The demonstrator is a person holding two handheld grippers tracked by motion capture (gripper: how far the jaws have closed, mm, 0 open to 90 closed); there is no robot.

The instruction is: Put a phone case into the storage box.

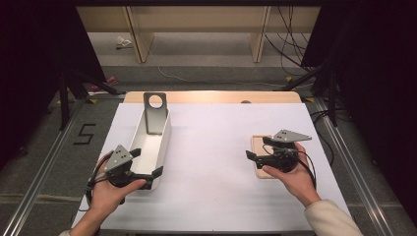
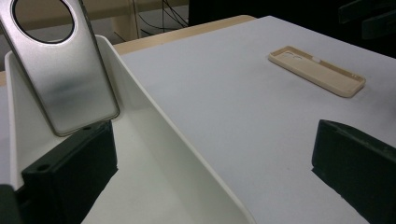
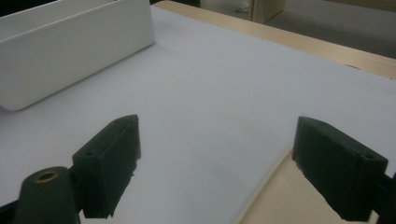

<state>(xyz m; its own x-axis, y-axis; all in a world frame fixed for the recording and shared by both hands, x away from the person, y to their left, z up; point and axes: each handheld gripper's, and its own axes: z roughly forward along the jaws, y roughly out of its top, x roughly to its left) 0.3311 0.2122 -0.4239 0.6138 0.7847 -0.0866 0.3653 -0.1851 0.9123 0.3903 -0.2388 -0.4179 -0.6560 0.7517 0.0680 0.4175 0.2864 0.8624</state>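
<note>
A white oblong bin [image 1: 160, 147] stands on the left of the table. A silver phone case [image 1: 155, 114] with a round hole leans upright at the bin's far end. My left gripper [image 1: 146, 162] is open at the bin's near end. In the left gripper view it [image 2: 210, 177] straddles the bin wall [image 2: 163, 135], one jaw inside below the silver case [image 2: 65, 70], the other over the table. A beige phone case [image 1: 258, 169] lies flat on the right. My right gripper [image 1: 259, 148] hovers open over its far-left part; one jaw sits above the beige case [image 3: 280, 200].
A white sheet [image 1: 211, 162] covers the wooden table [image 1: 211, 96]. Black stands [image 1: 64, 98] flank the table on both sides. Cables [image 1: 290, 49] lie on the floor behind it. The sheet between the bin and the beige case [image 2: 317, 70] is bare.
</note>
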